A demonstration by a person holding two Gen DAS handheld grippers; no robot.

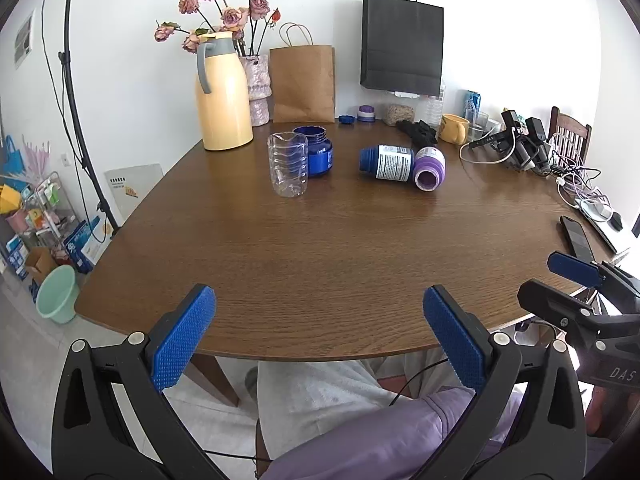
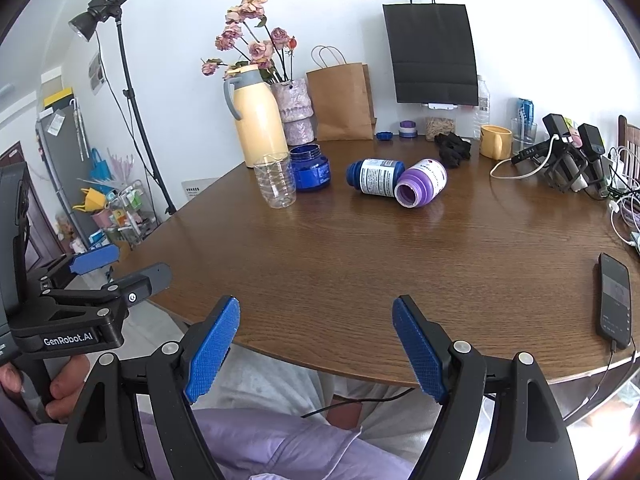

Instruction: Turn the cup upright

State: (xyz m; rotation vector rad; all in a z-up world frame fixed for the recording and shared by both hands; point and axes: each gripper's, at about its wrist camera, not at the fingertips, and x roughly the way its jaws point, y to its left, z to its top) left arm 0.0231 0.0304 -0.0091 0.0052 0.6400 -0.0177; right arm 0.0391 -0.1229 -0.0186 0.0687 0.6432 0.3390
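A clear ribbed plastic cup (image 1: 288, 164) stands upright, mouth up, on the far part of the brown table (image 1: 320, 260); it also shows in the right wrist view (image 2: 275, 179). An open blue jar (image 1: 316, 151) stands upright just behind it. A blue-capped white bottle (image 1: 387, 162) and a purple jar (image 1: 429, 168) lie on their sides to the right. My left gripper (image 1: 320, 336) is open and empty over the table's near edge. My right gripper (image 2: 316, 344) is open and empty, also at the near edge, far from the cup.
A yellow thermos (image 1: 222, 92), flower vase (image 1: 258, 88), brown bag (image 1: 303, 82) and black bag (image 1: 402, 46) line the back. A yellow mug (image 1: 454, 128), cables and chargers (image 1: 520, 148) sit at the right. A phone (image 2: 615, 300) lies near the right edge.
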